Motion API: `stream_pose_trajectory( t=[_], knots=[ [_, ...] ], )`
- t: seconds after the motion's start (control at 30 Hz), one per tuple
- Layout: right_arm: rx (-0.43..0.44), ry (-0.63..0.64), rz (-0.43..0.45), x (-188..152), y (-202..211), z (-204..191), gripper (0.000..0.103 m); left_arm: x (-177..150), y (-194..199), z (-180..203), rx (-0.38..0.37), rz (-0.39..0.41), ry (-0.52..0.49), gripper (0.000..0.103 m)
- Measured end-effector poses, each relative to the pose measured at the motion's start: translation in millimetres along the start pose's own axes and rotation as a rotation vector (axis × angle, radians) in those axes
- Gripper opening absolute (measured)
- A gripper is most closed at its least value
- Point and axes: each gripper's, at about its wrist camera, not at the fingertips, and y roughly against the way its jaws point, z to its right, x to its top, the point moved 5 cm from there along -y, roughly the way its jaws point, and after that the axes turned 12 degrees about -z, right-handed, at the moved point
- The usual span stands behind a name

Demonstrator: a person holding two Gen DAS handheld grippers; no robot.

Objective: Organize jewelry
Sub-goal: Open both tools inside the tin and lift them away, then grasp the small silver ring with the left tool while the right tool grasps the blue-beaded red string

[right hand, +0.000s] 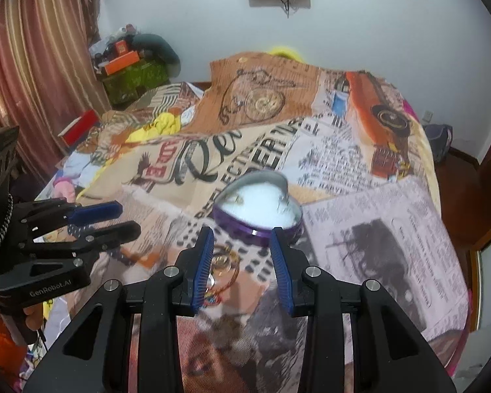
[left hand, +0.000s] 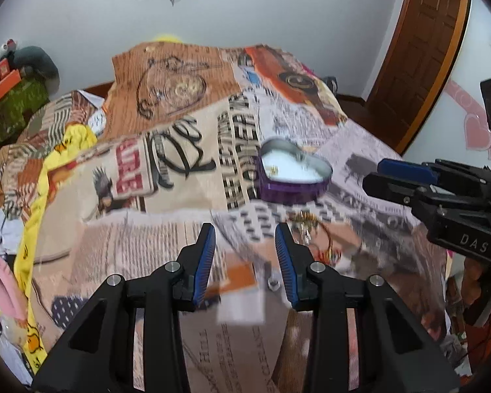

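Observation:
A purple heart-shaped tin [left hand: 293, 172] with a white lining lies open on the printed bedspread; it also shows in the right wrist view [right hand: 258, 208]. A small gold piece [left hand: 273, 168] lies inside it. A heap of bracelets and gold jewelry [left hand: 314, 232] lies on the bedspread just in front of the tin, also in the right wrist view [right hand: 221, 270]. My left gripper [left hand: 245, 232] is open and empty, left of the heap. My right gripper [right hand: 242, 235] is open and empty, over the tin's near edge, with the heap by its left finger.
The bed carries a newspaper-print bedspread [left hand: 167, 163] with yellow clothing [left hand: 68, 144] at its left. A cluttered green box [right hand: 134, 77] stands by the curtain [right hand: 32, 75]. A wooden door [left hand: 419, 49] is at the right. A small nut [left hand: 273, 284] lies between my left fingers.

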Motion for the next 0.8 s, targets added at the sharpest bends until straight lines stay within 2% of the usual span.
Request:
stream_pose_trajectory(
  t=[0.23, 0.47, 0.53, 0.8],
  knots=[
    [0.031, -0.026, -0.066, -23, -13, -4, 0.032, -28, -17, 11, -0.029, -0.063, -0.034, 0.037],
    [0.083, -0.041, -0.153, -48, -30, -12, 0.032, -41, -28, 15, -0.057, -0.096, -0.05, 0.037],
    [0.102, -0.045, -0.171, -51, -34, -15, 0.032, -42, -30, 16, -0.062, -0.099, -0.056, 0.032],
    [0.121, -0.01, -0.194, -48, -45, -26, 0.033, -47, -32, 10, -0.068, -0.102, -0.04, 0.028]
  ],
)
